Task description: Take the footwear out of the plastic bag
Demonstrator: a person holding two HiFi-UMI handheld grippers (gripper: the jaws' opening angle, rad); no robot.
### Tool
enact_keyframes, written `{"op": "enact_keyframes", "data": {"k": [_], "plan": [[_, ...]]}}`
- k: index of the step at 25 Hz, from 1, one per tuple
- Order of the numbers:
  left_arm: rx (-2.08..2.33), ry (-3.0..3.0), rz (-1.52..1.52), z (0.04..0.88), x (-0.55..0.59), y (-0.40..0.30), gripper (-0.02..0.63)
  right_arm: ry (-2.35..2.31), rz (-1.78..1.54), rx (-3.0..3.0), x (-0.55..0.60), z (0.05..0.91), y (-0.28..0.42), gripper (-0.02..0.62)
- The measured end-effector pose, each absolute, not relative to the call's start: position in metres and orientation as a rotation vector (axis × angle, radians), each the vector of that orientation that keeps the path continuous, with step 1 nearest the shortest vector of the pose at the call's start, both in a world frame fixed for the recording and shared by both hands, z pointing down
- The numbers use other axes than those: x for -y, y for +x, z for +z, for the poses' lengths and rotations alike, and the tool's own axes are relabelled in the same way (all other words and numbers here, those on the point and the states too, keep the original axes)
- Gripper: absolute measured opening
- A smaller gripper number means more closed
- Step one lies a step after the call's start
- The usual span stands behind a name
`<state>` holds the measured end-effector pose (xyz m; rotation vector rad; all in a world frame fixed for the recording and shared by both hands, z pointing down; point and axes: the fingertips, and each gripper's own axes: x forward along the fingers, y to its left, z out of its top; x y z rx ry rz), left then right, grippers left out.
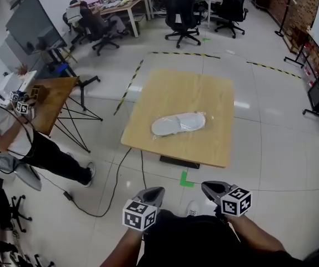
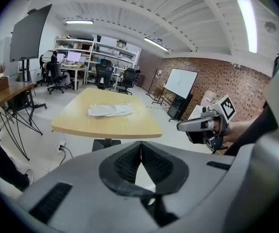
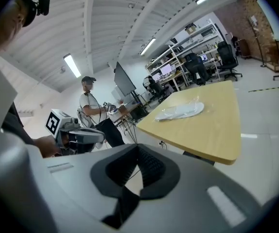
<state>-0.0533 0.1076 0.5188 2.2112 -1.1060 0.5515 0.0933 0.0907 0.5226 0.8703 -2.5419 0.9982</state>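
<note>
Open-plan workshop floor, white tile, with desks and office chairs (image 1: 183, 14) at the far end and one wooden surface (image 1: 215, 93) standing alone at centre. On that surface, near its middle and clear of every edge, lies the plastic bag (image 1: 178, 124), flat, with the pale footwear (image 1: 169, 128) sealed inside; nothing else shares the surface, which leaves room to approach from either side. Both grippers are held low in front of the person's body, well short of the surface and level with each other, which reads as a ready stance before the approach. Left gripper (image 1: 154, 193): jaws pressed together, nothing between them. Right gripper (image 1: 209, 189): jaws likewise pressed together and empty. Each gripper view looks past its own jaws to the bag (image 2: 109, 111) lying untouched across the room. A second person (image 1: 15, 143) stands at a side desk (image 1: 56, 96) to the left, apart from the work. Judgement: task not begun; the footwear remains fully bagged, and the jaws must spread before any grasp.
</note>
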Motion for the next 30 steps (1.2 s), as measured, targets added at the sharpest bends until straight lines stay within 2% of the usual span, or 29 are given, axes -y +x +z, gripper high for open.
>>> {"op": "enact_keyframes", "data": {"k": [15,23,26,30], "plan": [[0.893,2.216,0.709,0.548,0.009,-0.049,0.008,0.968,1.179,2.416,-0.005,0.559,0.093,0.003],[0.627,2.499,1.154,0.581,0.128,-0.068,0.036,1.28,1.119,2.334,0.068,0.548,0.089,0.003],[0.557,2.517,1.36,0.61,0.157,-0.077,0.08,1.339,1.091,2.31,0.078,0.542,0.087,0.003],[0.559,2.479,1.408,0.64,0.169,-0.077,0.101,1.346,1.102,2.271,0.077,0.545,0.092,0.003]]}}
